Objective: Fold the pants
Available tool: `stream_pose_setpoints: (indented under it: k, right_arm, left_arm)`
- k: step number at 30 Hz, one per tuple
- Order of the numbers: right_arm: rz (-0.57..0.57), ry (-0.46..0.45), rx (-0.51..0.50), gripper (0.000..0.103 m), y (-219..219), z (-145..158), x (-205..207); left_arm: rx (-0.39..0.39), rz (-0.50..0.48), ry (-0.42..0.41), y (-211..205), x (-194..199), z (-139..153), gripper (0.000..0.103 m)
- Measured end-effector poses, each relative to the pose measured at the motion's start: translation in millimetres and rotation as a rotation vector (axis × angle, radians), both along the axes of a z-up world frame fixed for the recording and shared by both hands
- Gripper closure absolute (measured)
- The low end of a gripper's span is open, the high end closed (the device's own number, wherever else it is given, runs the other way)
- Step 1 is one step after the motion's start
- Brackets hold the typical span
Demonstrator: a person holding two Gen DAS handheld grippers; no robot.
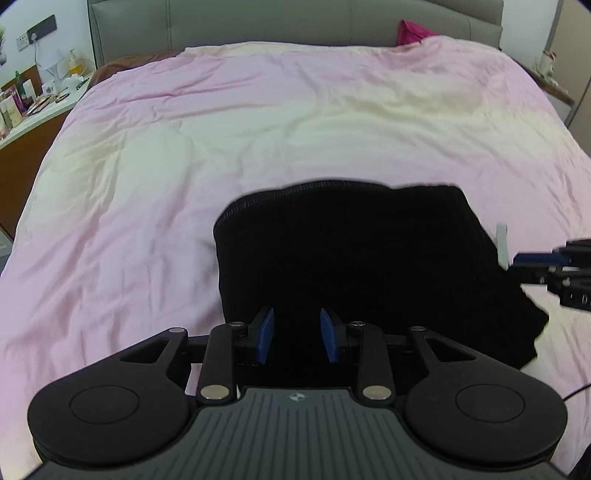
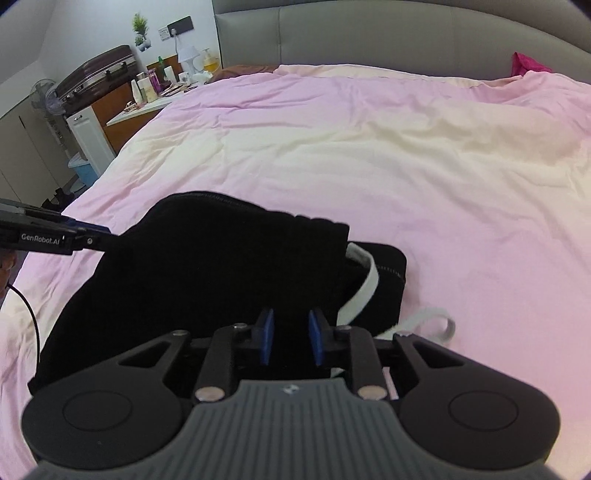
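Pink-and-cream bed cover (image 1: 147, 184), grey headboard (image 1: 295, 22) along the far edge. Black pants (image 1: 351, 240) heaped, partly doubled, toward the bed's near edge, white waist cord (image 2: 369, 284) trailing on the side nearer the right edge. Left claw (image 1: 297, 332) narrowed and pinching dark cloth, right claw (image 2: 291, 336) likewise, pads close with fabric between. Step in hand, as judged: two-point grasp for a fold-over. Next move: both claws carried in step, edges matched before release.
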State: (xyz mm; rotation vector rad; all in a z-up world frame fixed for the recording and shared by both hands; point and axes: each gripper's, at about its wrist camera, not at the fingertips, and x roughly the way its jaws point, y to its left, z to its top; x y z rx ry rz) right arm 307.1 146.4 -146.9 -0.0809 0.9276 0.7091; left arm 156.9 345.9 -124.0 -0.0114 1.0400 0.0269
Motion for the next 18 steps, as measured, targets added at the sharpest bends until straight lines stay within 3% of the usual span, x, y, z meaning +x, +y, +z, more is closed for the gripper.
stream_pose_setpoints:
  k: [4, 7, 11, 15, 18]
  right_arm:
    - [-0.005, 0.01, -0.026, 0.086, -13.8, -10.7, -40.7]
    - [0.008, -0.043, -0.096, 0.089, -15.4, -29.1, -60.1]
    - [-0.018, -0.004, -0.106, 0.094, -19.0, -51.2, -52.0]
    - [0.013, -0.025, -0.175, 0.094, -9.9, -46.6, -51.6]
    - [0.011, -0.001, -0.182, 0.089, -10.1, -25.4, -44.7]
  left_arm:
    - [0.065, -0.008, 0.03, -14.9, -39.2, -14.8, 0.068]
    - [0.012, 0.032, 0.076, -9.4, -48.6, -35.6, 0.068]
    - [-0.024, 0.097, 0.103, -2.2, -48.7, -60.6, 0.068]
    - [0.037, 0.1, 0.12, -10.1, -42.8, -40.9, 0.068]
    - [0.07, 0.106, 0.071, -12.2, -52.2, -5.5, 0.068]
